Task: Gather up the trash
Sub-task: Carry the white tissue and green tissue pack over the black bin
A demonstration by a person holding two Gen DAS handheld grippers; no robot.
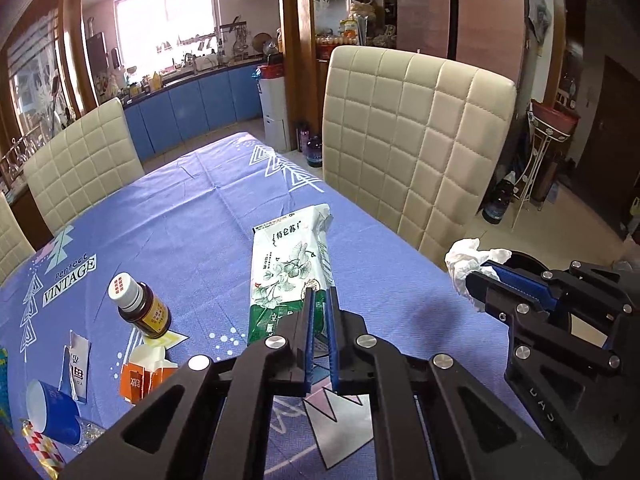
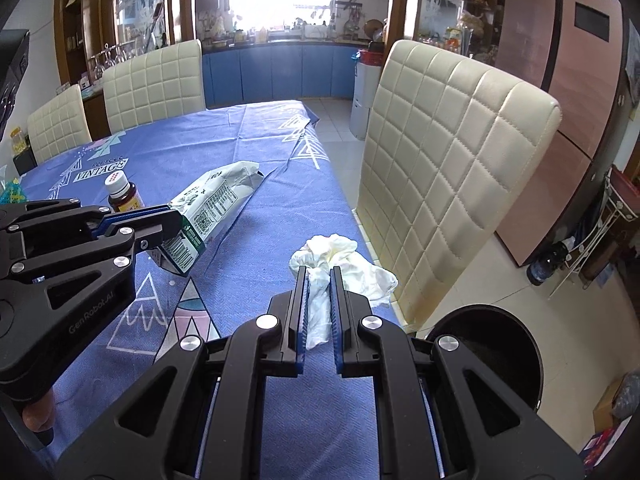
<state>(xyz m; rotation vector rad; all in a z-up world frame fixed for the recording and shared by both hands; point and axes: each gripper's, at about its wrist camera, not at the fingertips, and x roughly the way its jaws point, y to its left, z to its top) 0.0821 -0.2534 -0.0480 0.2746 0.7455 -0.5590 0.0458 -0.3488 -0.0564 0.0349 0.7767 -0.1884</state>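
Your left gripper [image 1: 320, 300] is clamped on the milk carton [image 1: 290, 268], your right gripper [image 2: 320, 276] on crumpled tissue [image 2: 344, 258]. Only your right view catches the black trash bin [image 2: 500, 344] at lower right.

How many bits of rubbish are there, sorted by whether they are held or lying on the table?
Held: 2, carton and tissue
On the table: 5, bottle, cup, orange box, torn wrapper, checked wrapper
Total: 7

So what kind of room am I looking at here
Most likely a home dining area opening onto a kitchen: a table under a blue printed tablecloth, cream quilted dining chairs around it, and blue kitchen cabinets with a cluttered counter below a bright window behind.
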